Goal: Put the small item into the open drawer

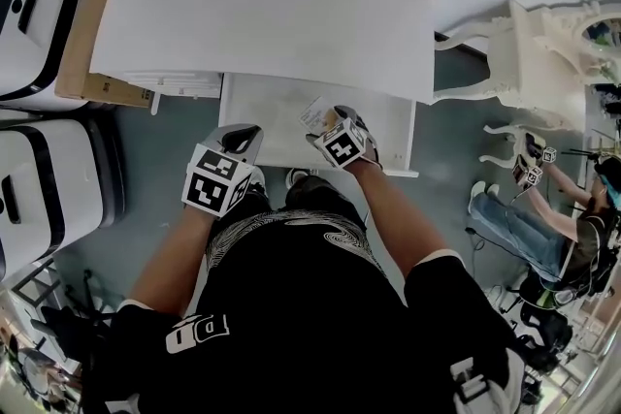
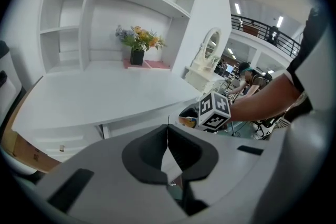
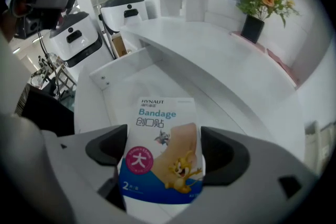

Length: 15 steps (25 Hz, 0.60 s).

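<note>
Currently the right gripper (image 3: pixel 164 153) is clamped on the lower half of a bandage packet (image 3: pixel 163 113), held above the open drawer (image 1: pixel 264 116), not yet in it. Risk, as judged: the packet is thin and light, so released from here it may flutter onto the drawer's front edge or cling to one pad. Right forearm reaches forward over the drawer; left gripper (image 2: pixel 168 150) waits by its left front corner, jaws together, empty.

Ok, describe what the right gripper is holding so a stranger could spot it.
Under the white desk, a drawer stands open. Over it, the right gripper clamps a small flat packet: white and blue, printed Bandage, with cartoon cat and mouse.
</note>
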Motion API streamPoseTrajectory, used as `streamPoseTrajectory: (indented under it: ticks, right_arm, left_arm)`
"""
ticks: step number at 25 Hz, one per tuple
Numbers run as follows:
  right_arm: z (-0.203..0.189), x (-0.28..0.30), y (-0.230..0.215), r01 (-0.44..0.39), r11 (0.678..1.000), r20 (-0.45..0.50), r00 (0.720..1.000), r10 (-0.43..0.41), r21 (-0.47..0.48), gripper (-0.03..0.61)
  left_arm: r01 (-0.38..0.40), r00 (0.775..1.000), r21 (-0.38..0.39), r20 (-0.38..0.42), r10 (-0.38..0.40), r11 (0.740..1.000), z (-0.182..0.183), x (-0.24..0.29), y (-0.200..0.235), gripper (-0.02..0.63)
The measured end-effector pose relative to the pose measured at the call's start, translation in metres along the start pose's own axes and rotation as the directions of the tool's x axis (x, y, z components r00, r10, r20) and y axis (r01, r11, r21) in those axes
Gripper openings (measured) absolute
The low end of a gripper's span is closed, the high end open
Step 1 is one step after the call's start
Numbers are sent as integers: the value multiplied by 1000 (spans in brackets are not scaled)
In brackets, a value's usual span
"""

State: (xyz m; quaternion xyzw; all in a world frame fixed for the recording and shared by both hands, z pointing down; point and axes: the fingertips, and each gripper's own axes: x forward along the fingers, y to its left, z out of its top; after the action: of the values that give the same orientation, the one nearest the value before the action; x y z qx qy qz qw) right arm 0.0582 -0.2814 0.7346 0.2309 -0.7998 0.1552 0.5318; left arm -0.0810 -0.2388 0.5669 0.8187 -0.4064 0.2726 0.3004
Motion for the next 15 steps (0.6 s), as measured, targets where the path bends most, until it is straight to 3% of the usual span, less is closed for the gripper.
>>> streamPoseTrajectory:
  ticks: [10, 15]
  right_arm:
    - [-2, 49, 0, -58, 987, -92, 995, 45, -147, 428]
    - [-7, 63, -3, -71, 990, -112, 992, 57, -123, 428]
  left_arm:
    - [-33, 999, -41, -25, 32, 999, -3, 3, 9, 15]
    - [-44, 999, -59, -32, 42, 997, -3, 4, 10, 15]
